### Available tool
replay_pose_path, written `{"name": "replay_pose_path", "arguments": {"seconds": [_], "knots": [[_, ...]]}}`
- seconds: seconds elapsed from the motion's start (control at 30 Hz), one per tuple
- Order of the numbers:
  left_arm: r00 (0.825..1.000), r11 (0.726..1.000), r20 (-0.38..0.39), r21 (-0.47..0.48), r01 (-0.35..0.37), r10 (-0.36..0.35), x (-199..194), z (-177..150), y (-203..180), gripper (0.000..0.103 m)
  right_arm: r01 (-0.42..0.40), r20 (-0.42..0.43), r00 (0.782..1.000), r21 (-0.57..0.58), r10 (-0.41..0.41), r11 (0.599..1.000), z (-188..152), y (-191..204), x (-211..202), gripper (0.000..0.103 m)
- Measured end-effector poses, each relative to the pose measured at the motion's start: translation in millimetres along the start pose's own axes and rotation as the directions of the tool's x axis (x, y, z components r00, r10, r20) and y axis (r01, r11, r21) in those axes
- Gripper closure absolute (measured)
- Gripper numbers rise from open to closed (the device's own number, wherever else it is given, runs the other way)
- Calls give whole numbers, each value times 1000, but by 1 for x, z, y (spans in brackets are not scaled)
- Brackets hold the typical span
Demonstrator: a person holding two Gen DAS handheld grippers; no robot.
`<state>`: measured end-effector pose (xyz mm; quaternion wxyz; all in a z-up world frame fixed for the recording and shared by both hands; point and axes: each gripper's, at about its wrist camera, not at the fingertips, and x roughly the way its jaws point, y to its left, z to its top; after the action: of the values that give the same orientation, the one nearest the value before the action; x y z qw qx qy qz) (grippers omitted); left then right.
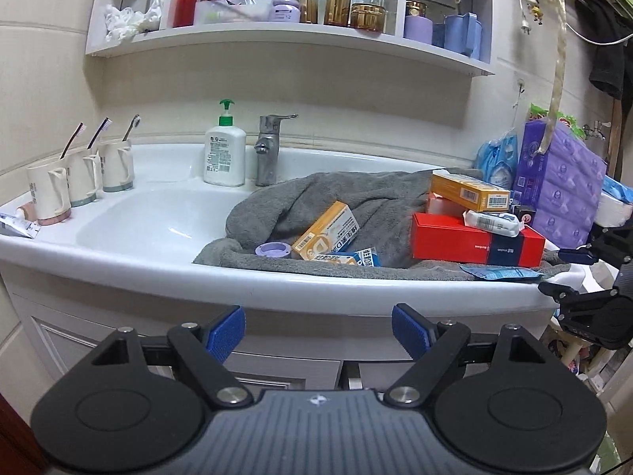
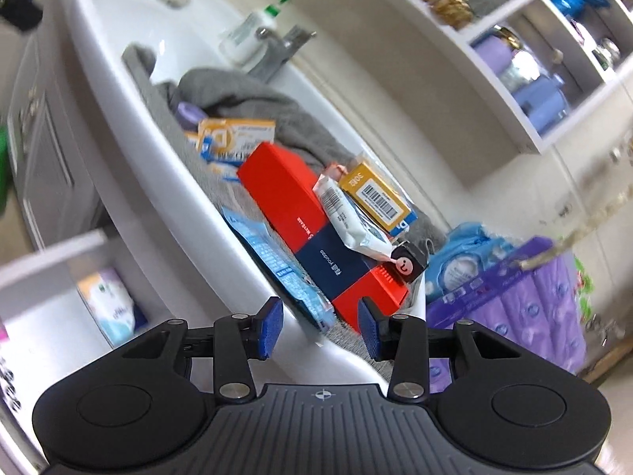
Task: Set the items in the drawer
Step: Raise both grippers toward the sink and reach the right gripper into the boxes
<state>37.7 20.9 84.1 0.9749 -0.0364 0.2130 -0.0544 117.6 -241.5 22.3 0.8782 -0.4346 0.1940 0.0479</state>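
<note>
A red and navy box (image 1: 476, 243) lies on a grey towel (image 1: 316, 198) over the sink's right side, with a yellow box (image 1: 469, 190) and a white wipes pack (image 1: 492, 222) on top. An orange box (image 1: 326, 229), a purple lid (image 1: 271, 249) and a blue sachet (image 1: 500, 272) lie nearby. My left gripper (image 1: 318, 330) is open and empty, in front of the basin rim. My right gripper (image 2: 320, 332) is open and empty, tilted, close to the red box's near end (image 2: 368, 297) and the blue sachet (image 2: 277, 261). An open white drawer (image 2: 59, 277) holding a pack shows lower left.
Three toothbrush cups (image 1: 79, 186), a soap pump bottle (image 1: 224, 150) and the tap (image 1: 267, 150) stand on the white basin (image 1: 158, 221). Purple tissue packs (image 1: 561, 186) stand at the right. Shelves of bottles (image 1: 316, 0) hang above. Cabinet doors (image 1: 277, 372) are below.
</note>
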Motion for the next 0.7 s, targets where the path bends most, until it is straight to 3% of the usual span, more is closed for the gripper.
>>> {"name": "replay_pose_path", "arguments": {"seconds": [0.17, 0.43, 0.63, 0.7], "knots": [[1000, 1000, 3, -7, -1, 1, -1, 0, 2, 6, 4, -1, 1000, -54, -4, 999, 13, -3, 13, 76], [1000, 1000, 5, -12, 11, -11, -1, 2, 0, 6, -34, -32, 999, -205, 28, 978, 30, 15, 40, 80], [1000, 1000, 7, -16, 9, -9, -1, 3, 2, 6, -23, -43, 999, -250, 12, 968, 40, 21, 55, 82], [1000, 1000, 7, -20, 9, -9, -1, 3, 3, 6, -31, -47, 999, -250, 20, 968, 40, 21, 56, 88]]}}
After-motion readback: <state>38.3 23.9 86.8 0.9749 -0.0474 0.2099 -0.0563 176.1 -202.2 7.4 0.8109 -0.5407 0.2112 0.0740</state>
